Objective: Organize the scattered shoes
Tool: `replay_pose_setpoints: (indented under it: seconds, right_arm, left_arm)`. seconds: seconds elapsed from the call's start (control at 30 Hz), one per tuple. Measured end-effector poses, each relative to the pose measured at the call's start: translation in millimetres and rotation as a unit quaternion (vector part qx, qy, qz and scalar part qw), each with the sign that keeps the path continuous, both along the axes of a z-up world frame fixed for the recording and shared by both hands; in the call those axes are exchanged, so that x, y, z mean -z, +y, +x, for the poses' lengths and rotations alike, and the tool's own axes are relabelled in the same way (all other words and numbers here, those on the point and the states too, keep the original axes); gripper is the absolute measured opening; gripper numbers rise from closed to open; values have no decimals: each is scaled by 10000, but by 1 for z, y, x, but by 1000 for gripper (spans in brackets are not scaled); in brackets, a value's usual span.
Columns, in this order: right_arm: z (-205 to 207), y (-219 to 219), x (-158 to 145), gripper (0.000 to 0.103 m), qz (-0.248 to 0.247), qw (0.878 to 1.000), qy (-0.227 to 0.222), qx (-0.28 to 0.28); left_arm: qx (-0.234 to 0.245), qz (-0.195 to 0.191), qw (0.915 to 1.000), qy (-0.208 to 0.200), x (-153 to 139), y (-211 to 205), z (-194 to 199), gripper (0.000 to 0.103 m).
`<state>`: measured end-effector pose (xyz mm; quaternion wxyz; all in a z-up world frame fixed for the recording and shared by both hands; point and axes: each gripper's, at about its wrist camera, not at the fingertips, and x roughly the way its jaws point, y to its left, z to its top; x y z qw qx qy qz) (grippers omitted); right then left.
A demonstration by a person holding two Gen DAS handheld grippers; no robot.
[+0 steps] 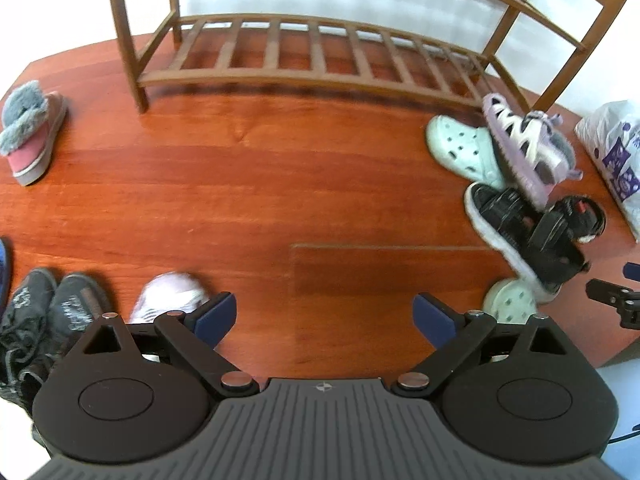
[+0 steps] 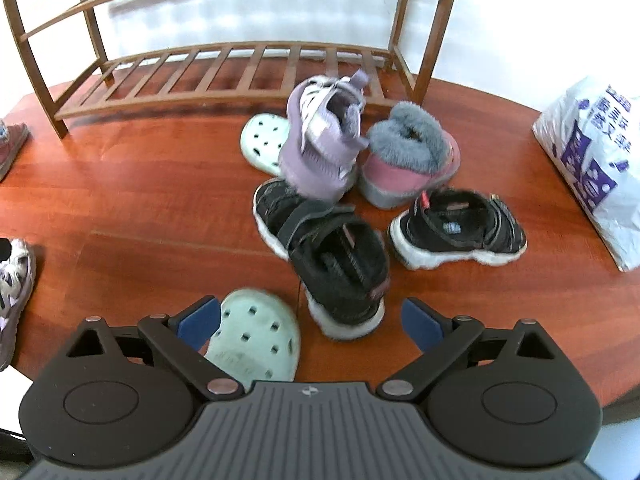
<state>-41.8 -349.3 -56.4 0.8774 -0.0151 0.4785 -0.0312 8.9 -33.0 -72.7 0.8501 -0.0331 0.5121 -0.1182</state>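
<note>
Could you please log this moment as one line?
left gripper open, empty | right gripper open, empty | shoe rack bare | shoes on floor

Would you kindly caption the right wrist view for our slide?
Open right gripper over scattered children's shoes: mint clog, black sneaker, before an empty wooden rack.

A white plastic bag (image 2: 596, 160) with purple print lies at the right edge of the frame on the red-brown wood floor (image 2: 140, 208). A white wall (image 2: 260, 16) fills the upper frame. The floor shows visible plank seams.
</note>
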Motion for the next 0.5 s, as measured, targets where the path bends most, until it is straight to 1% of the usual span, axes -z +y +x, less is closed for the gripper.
replay_pose_setpoints:
  seconds: [0.1,0.2,0.3,0.43,0.5]
  right_arm:
    - [19,-14,-6,100,34,9999,-20,-162]
    - [47,-32,-14,100,111,9995,-37,-309]
    - [83,-51,-19,102,325,9987,-49,-387]
    - [124,-62,-18,102,565,9978,-37,-354]
    - [144,-64,-13,102,658,9972,41,-348]
  left_arm:
    - [-66,-16,10000,10,-1,-17,2,96]
    - [-157,-43,9999,49,0,-31,2,96]
    - [-293,-76,9995,97,2,-47,-3,96]
    - [-457,-66,9988,179,6,-56,-11,96]
    - [-559,-67,9982,206,7,-57,-16,96]
